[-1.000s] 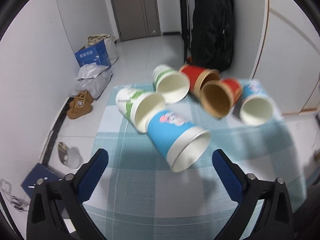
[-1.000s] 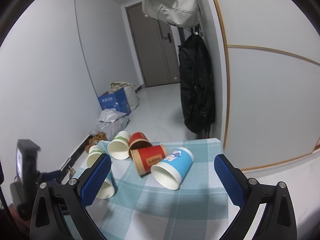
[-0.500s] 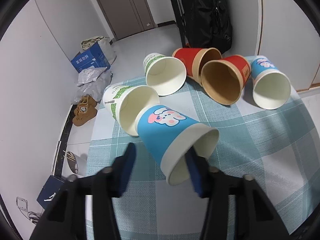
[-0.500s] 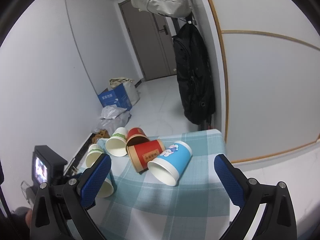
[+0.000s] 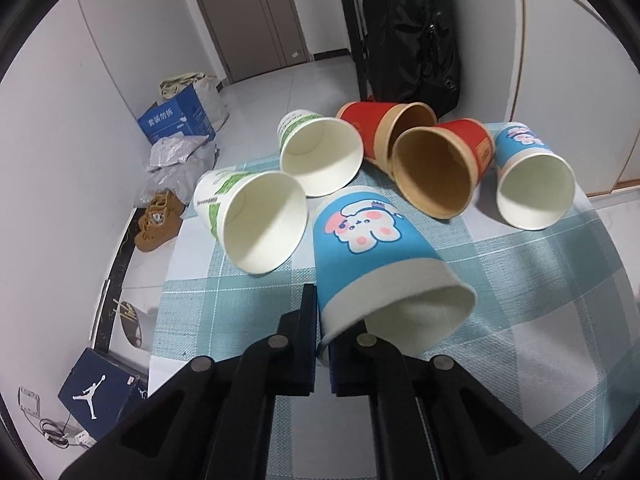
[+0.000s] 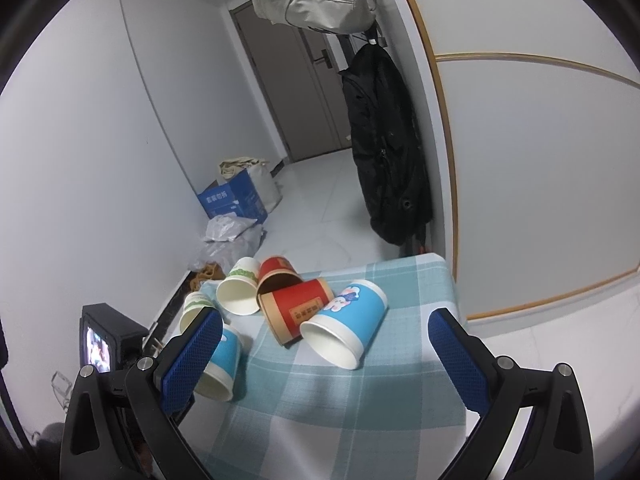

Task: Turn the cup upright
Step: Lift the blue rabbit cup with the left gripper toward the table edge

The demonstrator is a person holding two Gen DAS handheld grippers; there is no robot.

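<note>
Since the earlier frames the left tool (image 5: pixel 322 344) has gone from wide open, hovering short of the cups, to pinched shut on the rim of the nearest blue cup (image 5: pixel 376 264). One finger sits outside the wall and the other inside the mouth, at the lower centre of the left wrist view. The cup lies on its side on the checked table (image 5: pixel 540 300), mouth toward the camera, and I cannot tell whether it has left the cloth yet. In the right wrist view the same cup shows at lower left, partly behind a blue pad. The right tool (image 6: pixel 324 364) hangs wide open above the near edge of the table, gripping nothing.

The risks, as I judge them:

- The hold is on a thin paper wall at one spot of the rim. Squeezing harder could crease or fold it; squeezing less could let the cup slip out as it swings upright.
- The green-and-white cup (image 5: pixel 252 220) lies just beside the held cup, at centre left of the frame. Rotating the base that way could knock it, and it is close to the table's left edge.
- Other cups crowd the upper centre: another green-and-white cup (image 5: pixel 320 156), two red ones (image 5: pixel 440 172) and a second blue cup (image 5: pixel 532 184). A wide swing could set them rolling.
- Letting go before the base sits flat would tip the cup again.
</note>
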